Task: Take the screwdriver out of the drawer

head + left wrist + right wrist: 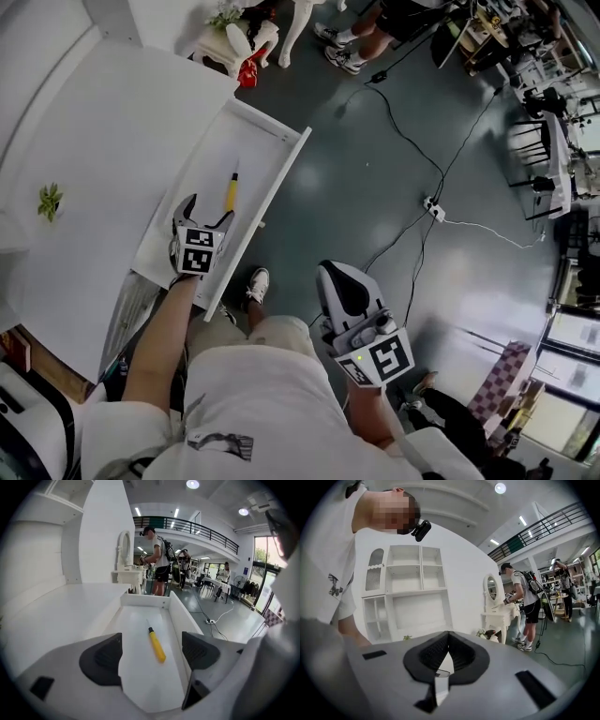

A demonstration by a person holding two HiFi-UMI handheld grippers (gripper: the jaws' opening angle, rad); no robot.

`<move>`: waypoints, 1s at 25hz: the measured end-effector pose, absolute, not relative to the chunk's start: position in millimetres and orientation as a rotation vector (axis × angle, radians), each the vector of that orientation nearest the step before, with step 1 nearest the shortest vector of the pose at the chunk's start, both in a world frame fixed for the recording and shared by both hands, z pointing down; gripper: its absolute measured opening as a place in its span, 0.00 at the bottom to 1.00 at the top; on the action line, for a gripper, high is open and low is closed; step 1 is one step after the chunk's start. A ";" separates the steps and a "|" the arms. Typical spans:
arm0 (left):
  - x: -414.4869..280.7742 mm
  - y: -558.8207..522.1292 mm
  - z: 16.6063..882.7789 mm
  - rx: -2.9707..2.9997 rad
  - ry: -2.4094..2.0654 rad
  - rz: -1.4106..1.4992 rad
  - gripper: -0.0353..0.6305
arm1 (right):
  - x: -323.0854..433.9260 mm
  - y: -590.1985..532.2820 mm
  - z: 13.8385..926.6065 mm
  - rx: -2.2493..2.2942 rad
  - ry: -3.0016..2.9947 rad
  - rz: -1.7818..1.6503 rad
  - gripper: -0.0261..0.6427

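The white desk point(112, 141) fills the left of the scene. Its drawer point(286, 178) stands pulled out to the right, over the grey floor. The left gripper point(208, 211) hangs over the near end of the drawer, tilted down into it, with its jaws wide apart and nothing between the pads. The right gripper point(328, 270) is held over the floor to the right, well apart from the drawer, with its jaws together on nothing.

The screwdriver point(231, 192) lies flat on the drawer's floor, near the right wall, just beyond the left gripper's tips. Its long axis runs along the drawer's length, with the yellow handle near and the thin shaft pointing to the far end. In the left gripper view it sits ahead in the gap between the jaws, a little right of centre, its handle end nearest. The left hand is plainly the nearer one. The jaws would likely close across the handle's width, so the move probably calls for going forward and down.
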State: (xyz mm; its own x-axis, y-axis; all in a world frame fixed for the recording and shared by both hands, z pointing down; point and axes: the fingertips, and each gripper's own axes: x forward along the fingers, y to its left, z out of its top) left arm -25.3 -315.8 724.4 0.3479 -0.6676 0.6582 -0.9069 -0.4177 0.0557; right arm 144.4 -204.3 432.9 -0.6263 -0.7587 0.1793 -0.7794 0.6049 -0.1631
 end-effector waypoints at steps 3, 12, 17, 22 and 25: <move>-12.6 -331.7 752.7 2.204 -1.325 0.852 0.61 | 146.7 -201.1 445.1 1.316 -2.696 0.377 0.05; 9.5 -349.4 816.5 2.128 -1.236 1.038 0.54 | 167.9 -193.3 465.8 1.362 -2.607 0.440 0.05; 9.2 -356.2 830.3 2.076 -1.241 1.082 0.49 | 180.3 -192.9 468.0 1.401 -2.589 0.452 0.05; 14.2 -361.7 837.6 2.053 -1.194 1.146 0.41 | 188.7 -194.7 470.1 1.426 -2.571 0.472 0.05; 17.5 -358.7 840.7 2.054 -1.148 1.164 0.40 | 191.5 -191.4 468.0 1.427 -2.570 0.471 0.05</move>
State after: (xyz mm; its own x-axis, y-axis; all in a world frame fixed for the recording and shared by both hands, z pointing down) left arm 17.5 -358.7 840.7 0.2753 -0.4207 0.8644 -0.8586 -0.5121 0.0242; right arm 191.5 -191.4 468.0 -0.5301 -0.7960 0.2921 -0.8479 0.4940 -0.1927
